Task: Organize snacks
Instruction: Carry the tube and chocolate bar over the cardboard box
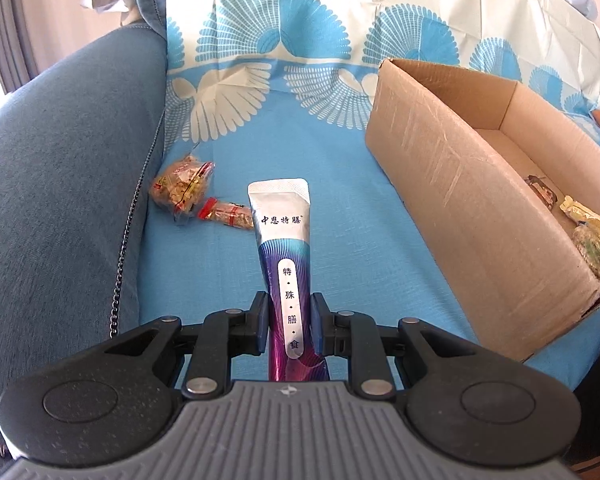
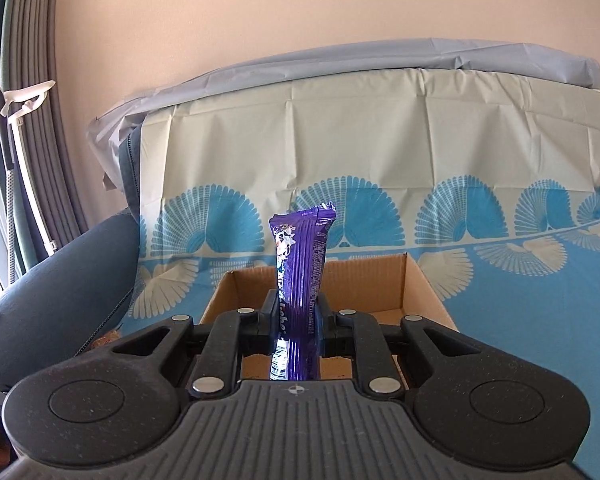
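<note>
Both grippers clamped on snacks.
Left gripper (image 1: 289, 326) pinches silver sachet (image 1: 286, 248); right gripper (image 2: 297, 322) pinches purple bar (image 2: 302, 264) over box (image 2: 420, 280).

The stick sachet (image 1: 286, 248) is glossy foil laminate; the purple snack bar (image 2: 302, 264) wrapper is shiny, ribbed plastic film. The box (image 1: 460, 200) is matt brown corrugated cardboard, scuffed on its outer wall. The patterned cover (image 1: 300, 152) is creased, faintly glossy sheet over the matt woven-fabric sofa armrest (image 1: 60, 140).
</note>
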Tool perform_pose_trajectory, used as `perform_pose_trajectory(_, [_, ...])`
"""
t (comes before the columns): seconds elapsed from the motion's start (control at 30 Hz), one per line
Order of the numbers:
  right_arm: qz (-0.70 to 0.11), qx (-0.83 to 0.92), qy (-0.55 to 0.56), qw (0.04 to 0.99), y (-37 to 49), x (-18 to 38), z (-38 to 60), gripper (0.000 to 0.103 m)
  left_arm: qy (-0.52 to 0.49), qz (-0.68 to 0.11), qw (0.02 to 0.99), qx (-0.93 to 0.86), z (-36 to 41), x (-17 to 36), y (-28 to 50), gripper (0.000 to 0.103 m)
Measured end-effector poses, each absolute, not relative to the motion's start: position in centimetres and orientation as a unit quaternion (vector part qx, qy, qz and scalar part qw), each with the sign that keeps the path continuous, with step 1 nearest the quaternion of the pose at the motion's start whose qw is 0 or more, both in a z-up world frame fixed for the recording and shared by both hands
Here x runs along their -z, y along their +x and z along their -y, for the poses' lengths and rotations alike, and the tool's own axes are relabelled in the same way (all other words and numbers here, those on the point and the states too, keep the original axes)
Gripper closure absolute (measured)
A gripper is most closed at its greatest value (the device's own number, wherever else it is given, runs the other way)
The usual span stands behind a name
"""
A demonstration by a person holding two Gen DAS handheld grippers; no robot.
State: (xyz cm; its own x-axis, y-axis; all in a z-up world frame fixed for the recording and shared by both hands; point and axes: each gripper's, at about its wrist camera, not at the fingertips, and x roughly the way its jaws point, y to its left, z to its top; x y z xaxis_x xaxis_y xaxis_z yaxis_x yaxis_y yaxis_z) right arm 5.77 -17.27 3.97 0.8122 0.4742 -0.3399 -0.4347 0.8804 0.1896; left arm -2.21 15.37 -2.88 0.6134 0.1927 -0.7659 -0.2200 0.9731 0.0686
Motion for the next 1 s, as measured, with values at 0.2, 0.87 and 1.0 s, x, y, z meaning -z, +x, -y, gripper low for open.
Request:
perform_pose_trajectory(0.2, [-0.199, -0.242, 0.058, 0.948, 6.2, -3.9, 18.0, 0.085, -0.032, -0.425, 0.896, -0.123, -14.1, 2.3, -2.8, 0.08])
perform_pose_trajectory(0.87, [-0.198, -0.234, 0.063, 0.95, 6.3, -3.9, 19.1, 0.085, -0.047, -0.391, 0.915, -0.087, -9.4, -2.3, -1.9, 0.08])
perform_pose_trajectory(1.0, [-0.199, -0.234, 0.062, 0.95, 6.3, -3.9, 19.0, 0.085, -0.045, -0.375, 0.923, -0.075, -8.4, -3.7, -1.4, 0.08])
